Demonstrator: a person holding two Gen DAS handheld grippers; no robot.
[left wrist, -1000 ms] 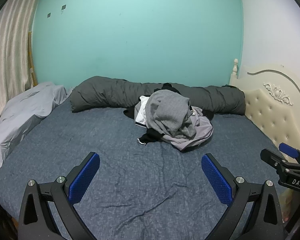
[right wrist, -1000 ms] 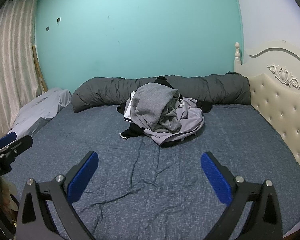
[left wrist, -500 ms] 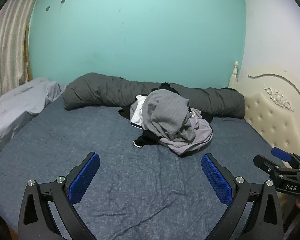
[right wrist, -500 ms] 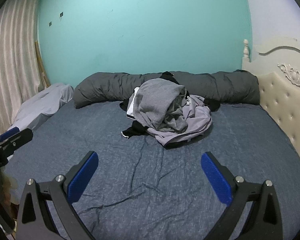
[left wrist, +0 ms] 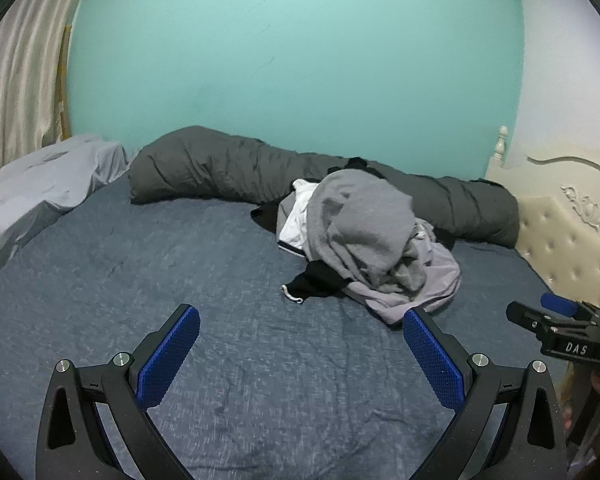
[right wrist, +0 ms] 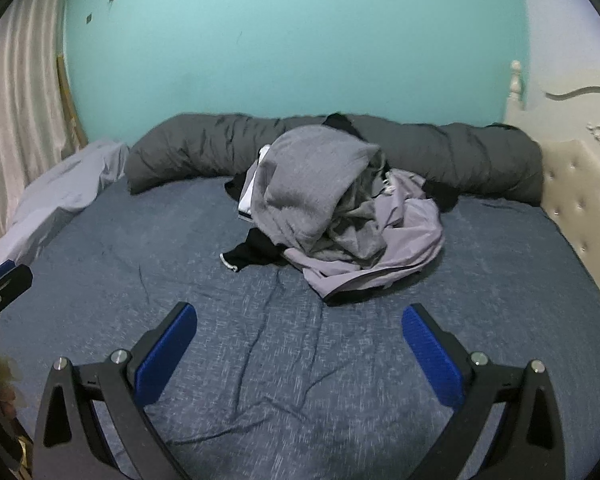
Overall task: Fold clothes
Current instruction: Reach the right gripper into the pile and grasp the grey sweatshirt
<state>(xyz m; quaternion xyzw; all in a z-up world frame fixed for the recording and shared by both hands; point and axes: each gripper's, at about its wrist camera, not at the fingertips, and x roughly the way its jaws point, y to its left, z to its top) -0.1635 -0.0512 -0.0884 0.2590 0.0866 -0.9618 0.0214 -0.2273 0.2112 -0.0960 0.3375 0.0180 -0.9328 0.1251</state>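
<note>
The clothes (left wrist: 364, 240) lay in one crumpled heap on the bed (left wrist: 180, 272), not folded, close against the long dark rolled duvet (left wrist: 228, 168) at the far side. A grey knit piece (right wrist: 312, 176) sat on top, a pale lilac garment (right wrist: 380, 256) spread out below it, and black fabric (right wrist: 252, 254) stuck out at the near left edge.

The left gripper (left wrist: 300, 356) had its fingers wide apart and held nothing. The right gripper (right wrist: 300, 354) was the same, fingers wide and empty. Both hung above bare bed cover, well apart from the heap.

From the left gripper the heap lay at about 1 o'clock. From the right gripper it lay almost at 12 o'clock, a little toward 1, and its lilac hem reached nearer to these fingers. So the right hand seemed the nearer one. The heap had no clear long axis; it only spread slightly from 10 to 4 o'clock. A reach would probably need to go straight ahead to a loose edge.
</note>
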